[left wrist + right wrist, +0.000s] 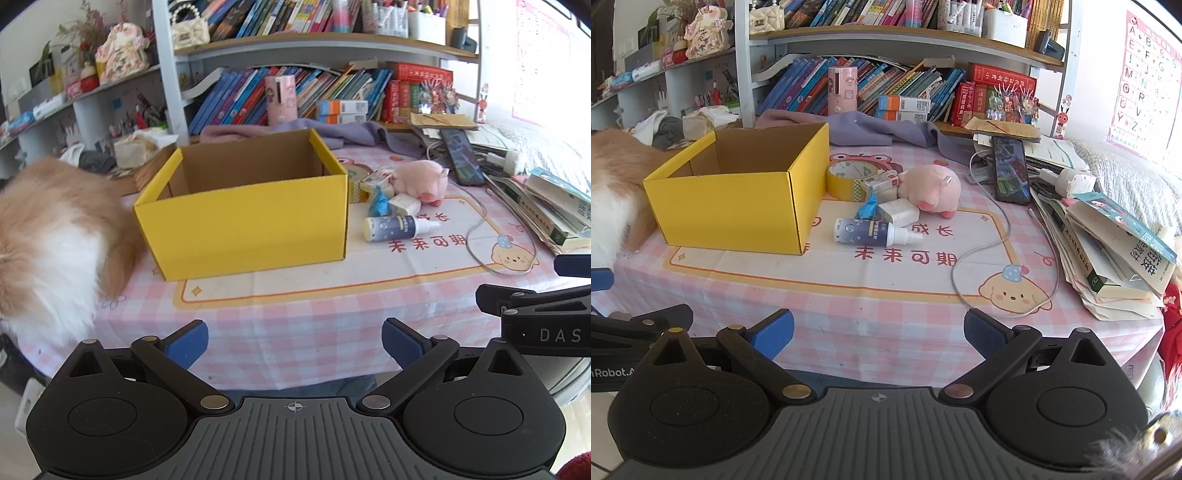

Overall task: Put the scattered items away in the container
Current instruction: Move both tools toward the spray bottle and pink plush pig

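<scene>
Yellow cardboard box (738, 195) stands open-topped ahead and to the left of the right tool (879, 338), and almost straight ahead of the left tool (295, 343); both tools hover at the near edge of the surface (886, 325), fingers spread wide and gripping nothing. The scattered items cluster just right of the box: a spray bottle (871, 232) lying on its side nearest the tools, a blue wrapper (867, 207), two small white cartons (899, 211) (881, 182), a pink plush pig (932, 188) and a roll of yellow tape (846, 179) touching the box wall. The likeliest trouble, I judge, is the bottle: round and lying flat, it could roll away or squirt out of the pads if pinched off-centre. The items sit so close that reaching for one may shove its neighbours, and the tape is wedged tight against the box. A white charging cable (982, 251) loops just right of the cluster and could snag a finger. A furry orange-and-white cat (48, 236) presses against the box's far left side and may nudge it.
</scene>
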Motion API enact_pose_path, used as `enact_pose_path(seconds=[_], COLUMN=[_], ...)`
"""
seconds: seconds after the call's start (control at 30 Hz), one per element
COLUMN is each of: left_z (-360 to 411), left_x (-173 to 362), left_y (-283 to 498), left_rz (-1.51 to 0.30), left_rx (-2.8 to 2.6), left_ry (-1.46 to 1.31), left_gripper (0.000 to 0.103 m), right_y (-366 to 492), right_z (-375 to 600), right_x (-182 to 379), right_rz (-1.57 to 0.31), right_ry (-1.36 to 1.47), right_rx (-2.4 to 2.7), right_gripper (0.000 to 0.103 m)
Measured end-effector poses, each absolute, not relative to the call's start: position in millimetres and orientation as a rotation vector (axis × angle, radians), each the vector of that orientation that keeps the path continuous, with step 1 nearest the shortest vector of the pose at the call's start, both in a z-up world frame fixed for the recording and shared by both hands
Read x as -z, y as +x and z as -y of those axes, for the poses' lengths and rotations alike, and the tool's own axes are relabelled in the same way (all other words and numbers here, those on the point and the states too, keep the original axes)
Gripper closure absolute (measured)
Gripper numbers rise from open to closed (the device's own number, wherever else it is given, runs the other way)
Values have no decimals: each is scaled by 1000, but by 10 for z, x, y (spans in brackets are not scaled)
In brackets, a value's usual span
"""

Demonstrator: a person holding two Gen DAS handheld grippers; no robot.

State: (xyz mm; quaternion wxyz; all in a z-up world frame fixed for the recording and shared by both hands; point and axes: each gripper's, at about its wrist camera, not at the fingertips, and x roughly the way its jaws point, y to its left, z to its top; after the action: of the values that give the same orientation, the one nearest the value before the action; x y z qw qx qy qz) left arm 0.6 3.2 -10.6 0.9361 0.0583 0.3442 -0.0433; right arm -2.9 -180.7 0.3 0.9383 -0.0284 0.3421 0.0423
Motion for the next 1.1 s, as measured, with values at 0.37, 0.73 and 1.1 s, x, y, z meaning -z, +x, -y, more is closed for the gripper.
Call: enact_pose_path(seconds=[0.37,0.73,1.1], left_z=[153,445,821], left_x=[91,155,229], left_y=[104,368,747], left_rz=[-655,-665,-676], left_rx=[156,235,303], left_ry=[183,212,232], left_gripper=[9,9,12], right_y=[122,451,912], right_z=[1923,2141,2419], right_x=[-34,38,108], right_rz=[-693,-720,-753], right_ry=[-19,-24,-40], right_rx=[-83,-68,-65], right_gripper=[14,14,14])
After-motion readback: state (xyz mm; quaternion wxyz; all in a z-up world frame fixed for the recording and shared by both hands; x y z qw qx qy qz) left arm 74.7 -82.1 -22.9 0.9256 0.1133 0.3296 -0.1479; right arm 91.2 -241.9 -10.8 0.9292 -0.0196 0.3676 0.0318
